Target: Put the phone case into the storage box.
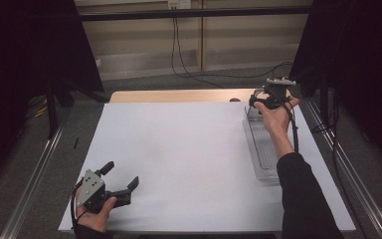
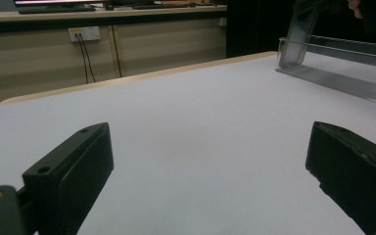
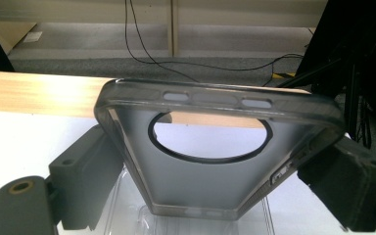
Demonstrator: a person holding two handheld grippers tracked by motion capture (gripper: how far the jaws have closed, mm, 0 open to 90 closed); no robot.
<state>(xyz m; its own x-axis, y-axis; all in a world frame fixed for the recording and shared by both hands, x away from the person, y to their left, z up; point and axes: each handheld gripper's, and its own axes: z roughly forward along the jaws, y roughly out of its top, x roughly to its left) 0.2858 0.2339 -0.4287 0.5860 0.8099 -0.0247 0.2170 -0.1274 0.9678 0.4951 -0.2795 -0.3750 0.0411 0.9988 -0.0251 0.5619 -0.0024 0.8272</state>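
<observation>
A translucent grey phone case (image 3: pixel 196 183) with a large round camera hole stands tilted between the jaws of my right gripper (image 3: pixel 215 169), which is shut on its two long sides. In the high view that right gripper (image 1: pixel 259 102) is at the table's far right, over the far end of a clear plastic tray (image 1: pixel 263 149). From the left gripper view the case (image 2: pixel 297 39) rises steeply above the tray (image 2: pixel 342 83). My left gripper (image 1: pixel 122 173) rests low at the near left of the white table surface (image 1: pixel 179 149). Its jaws (image 2: pixel 208 171) are wide open with nothing between them.
A wooden strip (image 1: pixel 179 95) runs along the table's far edge. Beyond it are carpet, black cables (image 1: pixel 179 59) and a wall with sockets. Metal rails (image 1: pixel 35 169) flank the table on both sides, and dark curtains hang left and right.
</observation>
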